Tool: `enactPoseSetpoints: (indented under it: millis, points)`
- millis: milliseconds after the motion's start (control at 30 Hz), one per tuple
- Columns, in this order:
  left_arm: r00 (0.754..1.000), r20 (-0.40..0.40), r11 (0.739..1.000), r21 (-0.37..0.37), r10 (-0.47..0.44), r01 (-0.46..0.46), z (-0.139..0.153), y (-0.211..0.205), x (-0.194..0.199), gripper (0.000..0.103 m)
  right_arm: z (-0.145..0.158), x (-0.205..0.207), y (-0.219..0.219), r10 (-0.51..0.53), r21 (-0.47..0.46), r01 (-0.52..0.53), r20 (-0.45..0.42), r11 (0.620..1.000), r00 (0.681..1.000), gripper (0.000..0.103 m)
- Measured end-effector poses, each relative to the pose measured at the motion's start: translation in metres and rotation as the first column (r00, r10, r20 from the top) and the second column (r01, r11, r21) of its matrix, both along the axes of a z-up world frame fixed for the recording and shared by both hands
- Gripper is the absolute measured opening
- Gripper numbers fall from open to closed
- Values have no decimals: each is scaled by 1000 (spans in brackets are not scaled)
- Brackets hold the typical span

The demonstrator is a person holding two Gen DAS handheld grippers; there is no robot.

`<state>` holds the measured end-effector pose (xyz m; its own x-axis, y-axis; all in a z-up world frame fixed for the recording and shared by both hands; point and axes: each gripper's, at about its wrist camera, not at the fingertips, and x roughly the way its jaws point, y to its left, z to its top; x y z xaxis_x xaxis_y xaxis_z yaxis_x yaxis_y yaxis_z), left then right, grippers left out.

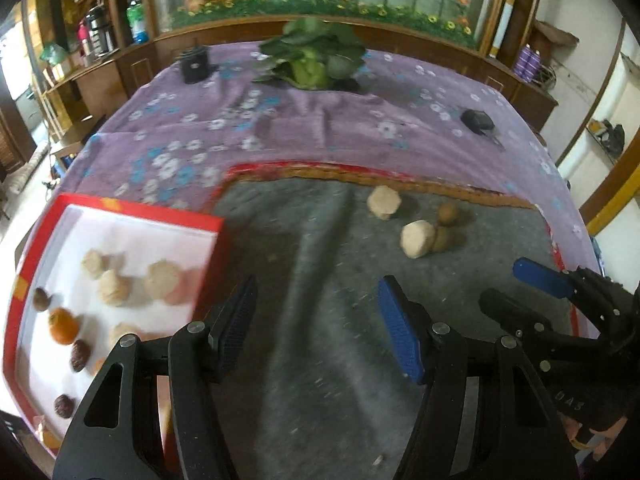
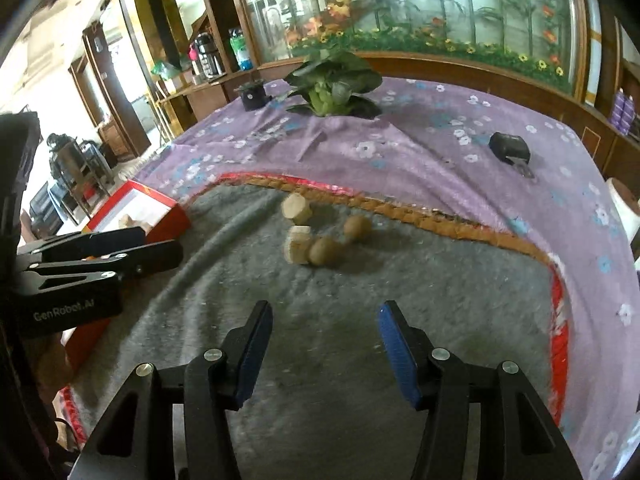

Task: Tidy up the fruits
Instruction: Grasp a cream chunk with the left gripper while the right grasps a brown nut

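Now mid-sort: both grippers, left (image 1: 316, 320) and right (image 2: 324, 344), gape empty above grey mat (image 2: 360, 320); four fruits (image 2: 323, 251) left there, box (image 1: 120, 216) part-filled; next, grab one

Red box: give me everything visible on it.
The red box is a shallow open tray, seemingly cardboard, red walls and white floor, lidless. It sits flat at the left edge of the grey mat. Inside lie several pale faceted pieces, an orange, and a few small brown and dark red fruits. Neither gripper touches it; the left gripper hangs open beside it.
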<state>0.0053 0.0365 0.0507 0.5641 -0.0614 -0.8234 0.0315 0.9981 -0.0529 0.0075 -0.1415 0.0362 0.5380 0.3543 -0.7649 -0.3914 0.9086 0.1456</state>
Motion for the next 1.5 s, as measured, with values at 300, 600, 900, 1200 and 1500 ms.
enactPoseSetpoints:
  millis: [300,600,900,1200,1500]
  points:
    - [999,-4,999,-7,-42,42,-7,-47,40,63,-7,8,-32,-35,48,37,-29,998,999,54]
    - [999,-14,998,36,-42,42,-17,-43,51,65,-6,10,-26,7,66,-6,-27,998,1000,54]
    - [999,-24,998,60,-26,28,-16,-9,28,65,-5,9,-15,47,60,-46,-19,997,999,54]
    - [991,-44,991,31,-126,127,-28,-42,42,65,-6,12,-21,31,62,-29,-28,998,999,54]
    - [987,-48,988,5,-151,152,-36,-36,46,27,-6,24,-9,69,47,-68,-14,997,998,54]
